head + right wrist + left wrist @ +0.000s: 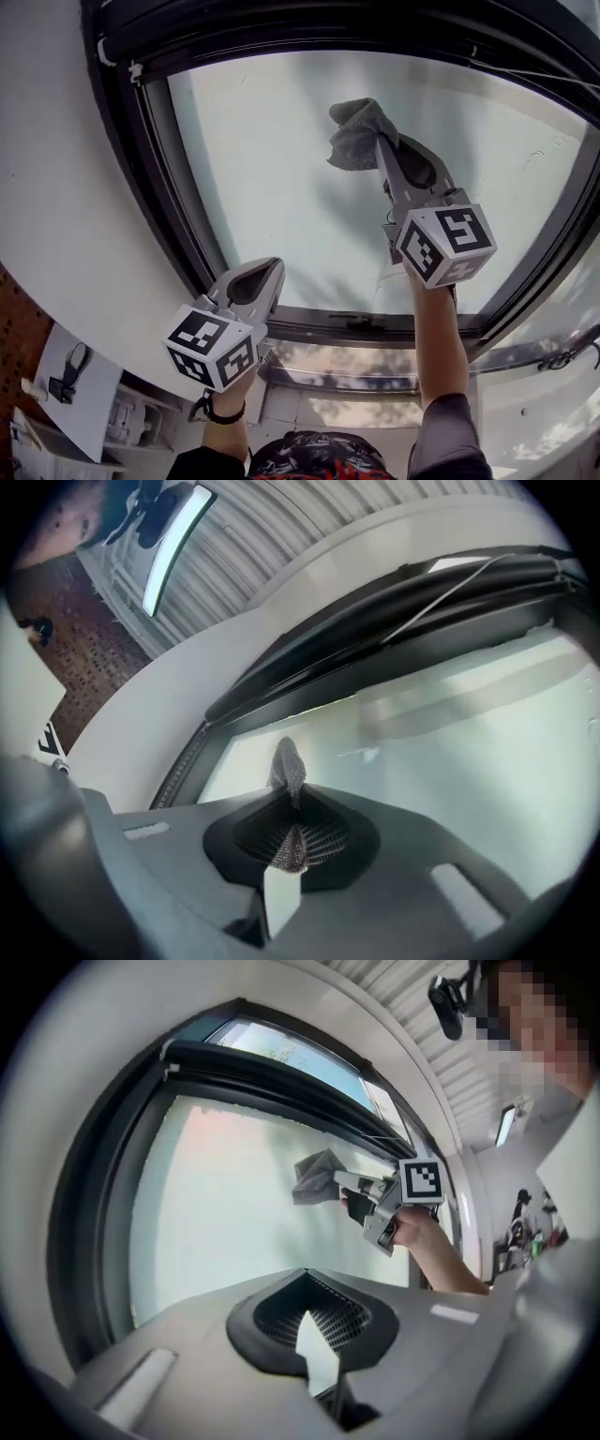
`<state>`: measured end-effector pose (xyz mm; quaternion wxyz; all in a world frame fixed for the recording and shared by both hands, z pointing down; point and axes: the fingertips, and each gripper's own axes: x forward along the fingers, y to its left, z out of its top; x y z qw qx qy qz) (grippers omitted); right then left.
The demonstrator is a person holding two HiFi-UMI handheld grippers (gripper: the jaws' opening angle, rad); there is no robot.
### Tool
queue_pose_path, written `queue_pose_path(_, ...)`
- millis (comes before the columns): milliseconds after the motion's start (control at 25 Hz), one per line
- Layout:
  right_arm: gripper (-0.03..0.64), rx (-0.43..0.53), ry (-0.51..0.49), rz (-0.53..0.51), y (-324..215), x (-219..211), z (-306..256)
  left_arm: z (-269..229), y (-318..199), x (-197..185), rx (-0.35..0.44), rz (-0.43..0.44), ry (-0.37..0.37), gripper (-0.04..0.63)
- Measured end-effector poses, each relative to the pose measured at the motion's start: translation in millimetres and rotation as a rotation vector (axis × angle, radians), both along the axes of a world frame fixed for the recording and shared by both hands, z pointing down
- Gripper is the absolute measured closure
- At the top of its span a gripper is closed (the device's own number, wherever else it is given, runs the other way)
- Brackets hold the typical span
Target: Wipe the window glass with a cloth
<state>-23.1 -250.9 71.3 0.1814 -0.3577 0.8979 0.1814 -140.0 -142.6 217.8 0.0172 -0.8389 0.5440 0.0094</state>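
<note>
A grey cloth (357, 133) is bunched against the pale window glass (272, 178) in its upper middle. My right gripper (382, 150) is shut on the cloth and points up at the pane. In the right gripper view the cloth (288, 771) sticks out from between the closed jaws. My left gripper (274, 272) is shut and holds nothing; it hangs near the lower left corner of the glass. From the left gripper view the cloth (314, 1177) and the right gripper (342, 1183) show against the pane.
A black window frame (159, 150) surrounds the glass, with a white wall (56, 187) to the left. A lower sill and ledge (375, 361) run beneath the pane. A thin cord (441, 592) hangs along the top of the frame.
</note>
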Motion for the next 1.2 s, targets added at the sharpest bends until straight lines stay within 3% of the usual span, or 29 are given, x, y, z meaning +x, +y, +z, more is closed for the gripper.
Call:
queue_pose_path(120, 0.598, -0.007, -0.035, 0.091, -11.7, 77.0, -3.5, -7.3, -10.4, 41.0, 0.026, 0.092, 0.045, 0.594)
queue_pose_path(360, 0.598, -0.05, -0.068, 0.313, -43.9, 221.7, -1.2, 4.7, -26.7, 134.7, 0.01, 0.273, -0.066, 0.594)
queue_pose_path(600, 0.598, -0.115, -0.094, 0.598, -69.4, 348.6, 4.0, 13.5, -42.0, 172.0, -0.025, 0.334, -0.032, 0.594)
queue_pose_path(720, 0.6, -0.132, -0.105, 0.69, -77.0, 384.8, 9.5, 12.1, -46.2, 177.9, 0.0, 0.318, -0.033, 0.594)
queue_pose_path(840, 0.598, -0.113, -0.059, 0.721, -79.3, 374.9, 13.4, 8.8, -52.1, 177.5, 0.068, 0.264, -0.099, 0.6)
queue_pose_path(960, 0.598, -0.092, -0.04, 0.63, -65.6, 324.8, 10.1, 12.2, -57.5, 167.9, 0.091, 0.214, -0.154, 0.6)
queue_pose_path(1080, 0.598, -0.023, 0.004, 0.457, -49.9, 234.6, 4.1, 19.6, -58.7, 132.4, 0.09, 0.121, -0.175, 0.6)
queue_pose_path(1200, 0.598, 0.028, 0.016, 0.233, -31.1, 136.6, 5.9, 32.0, -52.7, 80.5, 0.029, 0.051, -0.092, 0.598)
